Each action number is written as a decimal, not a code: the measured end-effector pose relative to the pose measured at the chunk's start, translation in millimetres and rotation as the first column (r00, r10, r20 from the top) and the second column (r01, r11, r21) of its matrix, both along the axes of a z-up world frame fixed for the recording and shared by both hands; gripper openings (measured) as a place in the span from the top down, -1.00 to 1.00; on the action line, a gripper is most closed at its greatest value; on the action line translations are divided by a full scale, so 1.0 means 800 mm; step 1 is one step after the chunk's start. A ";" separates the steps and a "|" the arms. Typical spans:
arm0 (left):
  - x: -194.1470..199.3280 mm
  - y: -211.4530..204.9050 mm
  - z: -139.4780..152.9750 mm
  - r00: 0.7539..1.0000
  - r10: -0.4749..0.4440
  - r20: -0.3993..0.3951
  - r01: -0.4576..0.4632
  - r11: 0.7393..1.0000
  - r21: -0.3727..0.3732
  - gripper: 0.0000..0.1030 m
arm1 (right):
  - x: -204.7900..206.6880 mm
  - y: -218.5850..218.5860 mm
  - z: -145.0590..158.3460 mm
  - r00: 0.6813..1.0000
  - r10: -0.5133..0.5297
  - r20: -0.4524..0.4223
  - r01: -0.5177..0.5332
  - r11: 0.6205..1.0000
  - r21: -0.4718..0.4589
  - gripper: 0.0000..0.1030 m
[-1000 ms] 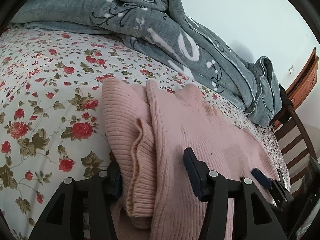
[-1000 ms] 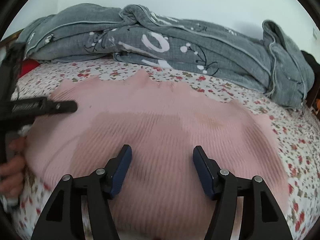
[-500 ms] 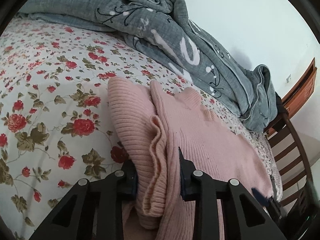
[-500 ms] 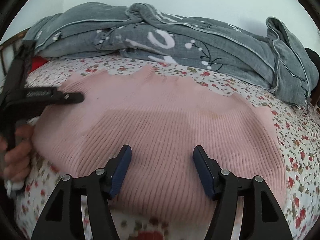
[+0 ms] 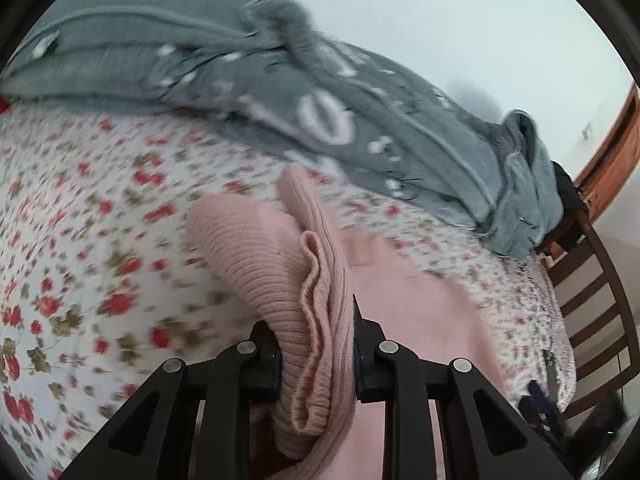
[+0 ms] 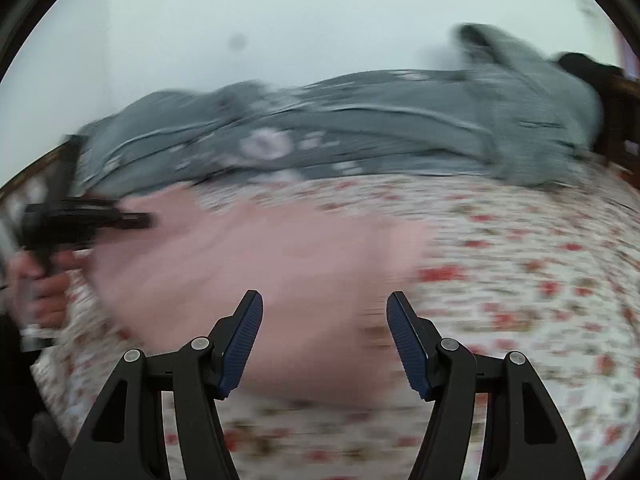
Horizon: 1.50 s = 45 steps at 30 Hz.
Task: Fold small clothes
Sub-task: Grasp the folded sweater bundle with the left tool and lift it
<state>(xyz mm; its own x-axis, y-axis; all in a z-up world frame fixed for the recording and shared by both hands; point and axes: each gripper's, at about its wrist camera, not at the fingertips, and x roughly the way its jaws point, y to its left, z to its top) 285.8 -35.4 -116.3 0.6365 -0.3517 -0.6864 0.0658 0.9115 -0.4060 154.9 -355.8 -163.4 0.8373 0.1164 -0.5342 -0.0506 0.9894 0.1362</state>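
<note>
Now left hand-held gripper [image 5: 316,356] pinches pink sweater's [image 5: 276,276] bunched edge.

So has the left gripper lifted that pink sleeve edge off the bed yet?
Yes. The left gripper, jaws just closing, pinches the pink sweater fold, now raised from the floral sheet toward the grey blanket.

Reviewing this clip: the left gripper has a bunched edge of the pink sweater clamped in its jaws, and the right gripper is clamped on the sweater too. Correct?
Not quite. The left gripper does clamp the pink sweater, but the right wrist view shows the right gripper open, nothing between its jaws.
</note>
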 end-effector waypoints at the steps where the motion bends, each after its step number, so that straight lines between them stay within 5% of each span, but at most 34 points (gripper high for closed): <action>1: 0.000 -0.024 0.014 1.000 -0.011 0.001 0.011 1.000 0.013 0.55 | 0.002 -0.015 -0.001 1.000 -0.031 -0.004 0.031 0.999 0.010 -0.23; 7: 0.010 -0.150 0.037 0.998 -0.024 -0.058 0.028 0.998 0.063 0.56 | 0.000 -0.090 -0.004 0.996 -0.081 -0.027 0.084 0.986 0.145 -0.23; 11: 0.014 -0.227 0.002 0.986 -0.096 -0.138 0.101 0.995 0.023 0.56 | -0.006 -0.113 -0.006 0.996 -0.086 -0.020 0.088 0.977 0.192 -0.23; 15: 0.005 -0.294 -0.035 0.974 -0.126 -0.187 0.154 0.977 0.148 0.51 | -0.005 -0.129 -0.011 0.996 -0.091 -0.024 0.094 0.970 0.226 -0.23; 18: -0.005 -0.308 -0.027 0.972 -0.186 -0.146 0.208 0.966 0.151 -0.02 | -0.005 -0.137 -0.011 0.995 -0.095 -0.028 0.099 0.967 0.234 -0.23; 19: -0.006 -0.301 -0.018 0.961 -0.242 -0.135 0.252 0.965 0.068 -0.37 | -0.006 -0.138 -0.011 0.995 -0.098 -0.026 0.101 0.966 0.237 -0.23; 24: -0.005 -0.252 0.018 0.954 -0.289 -0.076 0.280 0.953 -0.111 -0.41 | -0.005 -0.139 -0.009 0.996 -0.091 -0.021 0.093 0.960 0.263 -0.23; 30: -0.007 -0.160 0.006 0.987 -0.160 -0.028 0.157 0.983 -0.091 -0.41 | 0.013 -0.115 -0.003 0.999 -0.034 -0.018 0.038 0.945 0.325 -0.23; 35: -0.015 -0.070 -0.041 0.999 -0.050 0.011 0.050 0.997 -0.064 -0.41 | 0.043 -0.083 0.010 1.000 0.013 0.014 -0.017 0.923 0.384 -0.24; 40: -0.013 -0.016 -0.092 0.999 -0.035 -0.004 0.035 0.999 -0.010 -0.41 | 0.073 -0.045 0.020 0.998 0.062 0.026 -0.067 0.901 0.428 -0.38; 45: -0.010 0.005 -0.105 0.998 -0.056 -0.004 0.055 0.993 -0.102 -0.47 | 0.104 -0.006 -0.004 0.994 0.040 -0.100 -0.005 0.946 0.324 -0.44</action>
